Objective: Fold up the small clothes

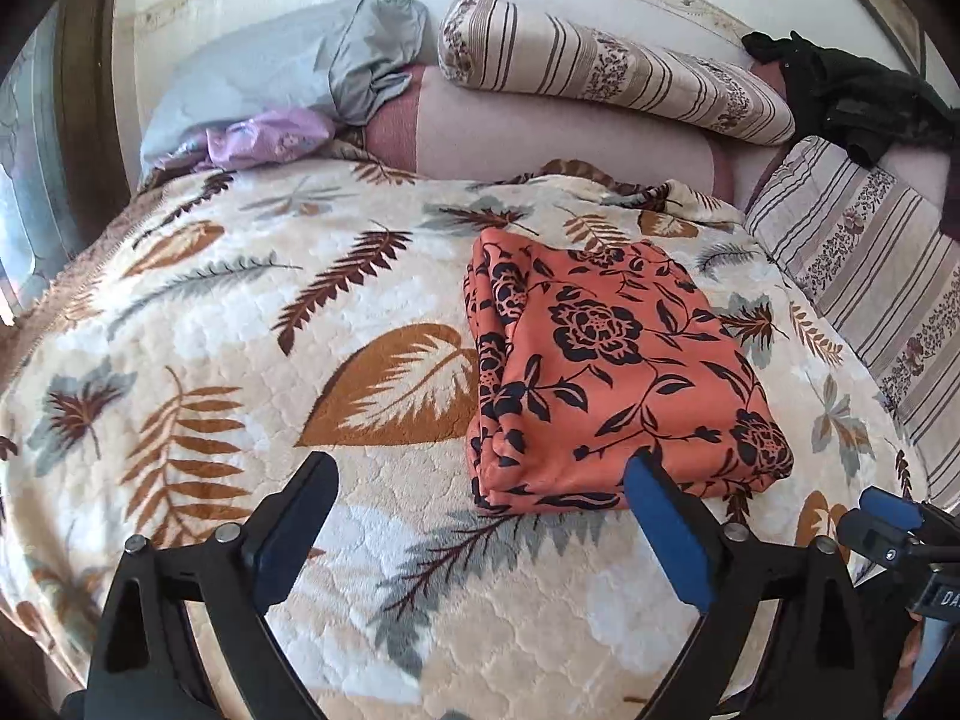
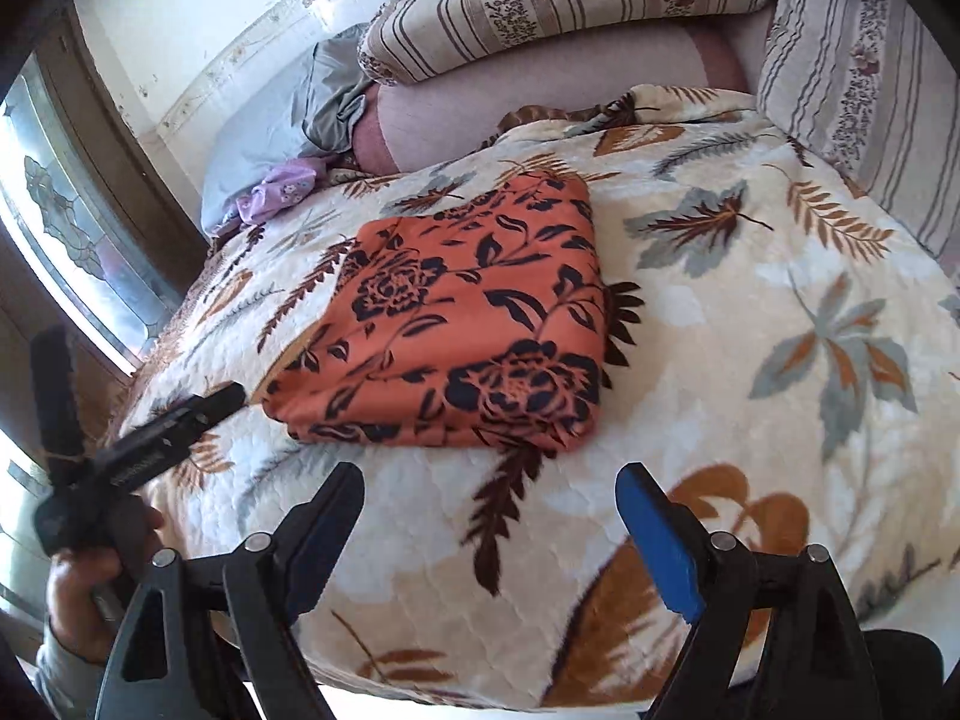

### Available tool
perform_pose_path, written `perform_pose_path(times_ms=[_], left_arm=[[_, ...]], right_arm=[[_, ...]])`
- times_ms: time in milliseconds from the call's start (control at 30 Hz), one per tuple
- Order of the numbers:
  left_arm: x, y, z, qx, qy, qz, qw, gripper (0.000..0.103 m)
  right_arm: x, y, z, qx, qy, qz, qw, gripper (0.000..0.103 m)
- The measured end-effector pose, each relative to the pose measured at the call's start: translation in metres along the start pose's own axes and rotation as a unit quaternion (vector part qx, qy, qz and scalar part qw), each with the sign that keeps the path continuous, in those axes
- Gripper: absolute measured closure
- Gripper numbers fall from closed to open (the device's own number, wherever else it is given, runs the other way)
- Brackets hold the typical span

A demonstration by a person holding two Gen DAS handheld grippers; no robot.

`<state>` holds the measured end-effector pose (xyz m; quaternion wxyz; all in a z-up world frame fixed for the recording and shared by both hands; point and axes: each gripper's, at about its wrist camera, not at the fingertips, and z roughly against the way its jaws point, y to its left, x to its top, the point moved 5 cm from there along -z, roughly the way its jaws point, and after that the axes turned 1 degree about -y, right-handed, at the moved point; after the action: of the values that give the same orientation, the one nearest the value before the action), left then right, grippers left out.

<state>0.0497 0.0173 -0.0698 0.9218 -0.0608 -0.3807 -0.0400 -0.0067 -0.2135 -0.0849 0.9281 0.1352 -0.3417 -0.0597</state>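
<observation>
An orange garment with a black flower print (image 1: 606, 372) lies folded into a thick rectangle on the leaf-patterned blanket (image 1: 240, 312). It also shows in the right wrist view (image 2: 468, 324), flat and apart from both grippers. My left gripper (image 1: 483, 474) is open and empty, its right finger just in front of the garment's near edge. My right gripper (image 2: 489, 483) is open and empty, a little short of the garment's near edge. The left gripper also shows from the side at the left of the right wrist view (image 2: 150, 438), held in a hand.
The blanket (image 2: 780, 300) covers a bed. Striped bolster pillows (image 1: 606, 66) (image 1: 864, 252), a grey pillow (image 1: 288, 72), a purple cloth (image 1: 270, 138) and a black garment (image 1: 852, 90) lie at the far side. A window (image 2: 72, 240) stands at the left.
</observation>
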Motion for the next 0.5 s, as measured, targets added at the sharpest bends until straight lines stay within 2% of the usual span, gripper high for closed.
perform_pose_path(times_ms=[67,133,233,500], left_arm=[[0.001,-0.011,0.017,0.019,-0.002,-0.016,0.9997,0.006],[0.002,-0.021,0.032,0.017,0.000,-0.017,0.9997,0.006],[0.001,-0.033,0.054,0.008,-0.002,-0.007,0.9999,0.006],[0.002,-0.051,0.085,0.055,-0.015,-0.018,0.9982,0.006]], right_arm=[[-0.003,-0.002,0.009,-0.019,-0.009,0.008,1.000,0.006],[-0.002,-0.002,0.020,-0.031,-0.026,0.020,0.999,0.000],[0.003,0.002,0.039,-0.038,-0.049,0.031,0.998,0.000],[0.008,0.008,0.069,-0.055,-0.079,0.045,0.994,0.000]])
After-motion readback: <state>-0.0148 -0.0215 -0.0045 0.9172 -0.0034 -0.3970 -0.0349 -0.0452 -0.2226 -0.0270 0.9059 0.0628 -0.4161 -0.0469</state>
